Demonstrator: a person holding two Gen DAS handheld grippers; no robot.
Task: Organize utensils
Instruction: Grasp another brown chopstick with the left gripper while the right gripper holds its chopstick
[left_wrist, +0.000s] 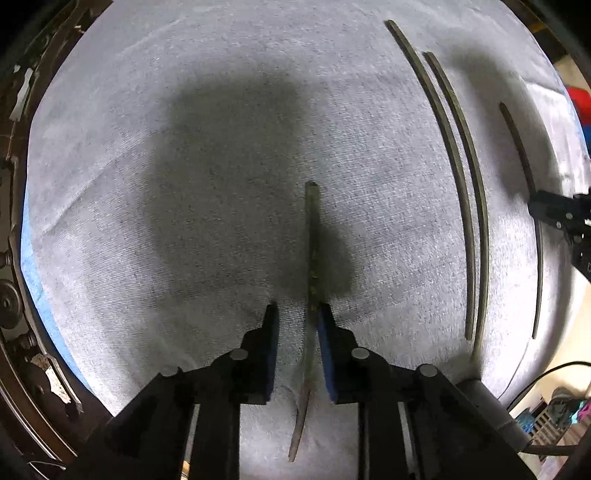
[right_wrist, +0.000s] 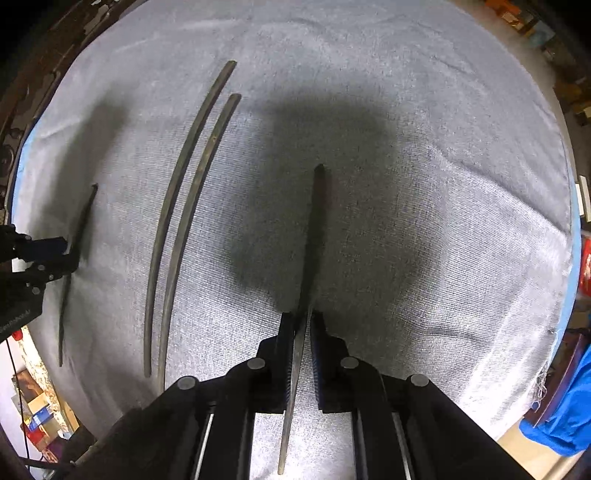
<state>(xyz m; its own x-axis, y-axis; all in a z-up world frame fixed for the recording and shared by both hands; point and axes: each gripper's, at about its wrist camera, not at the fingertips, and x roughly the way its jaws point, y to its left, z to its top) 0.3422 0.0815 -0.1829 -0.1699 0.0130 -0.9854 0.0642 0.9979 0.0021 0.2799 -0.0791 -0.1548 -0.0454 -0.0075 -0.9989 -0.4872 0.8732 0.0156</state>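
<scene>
Each hand has a chopstick between its tongs, the right gripper (right_wrist: 302, 319) pinching its chopstick (right_wrist: 314, 236) at frame centre, the left gripper (left_wrist: 297, 314) parted around another chopstick (left_wrist: 313, 251), apparently for laying beside the pair (right_wrist: 184, 206) at upper left.

Four chopsticks lie on the cloth (right_wrist: 424, 110) that covers the worktop. Two of them, a longer-reaching chopstick (right_wrist: 181, 199) and its neighbour (right_wrist: 195, 221), lie side by side, almost touching, in the middle between the two hand-held grippers. To their left lies the left chopstick (left_wrist: 313, 258), between the fingers of the left hand-held gripper (left_wrist: 297, 314). To their right lies the right chopstick (right_wrist: 314, 240), between the fingers of the right hand-held gripper (right_wrist: 302, 321)
</scene>
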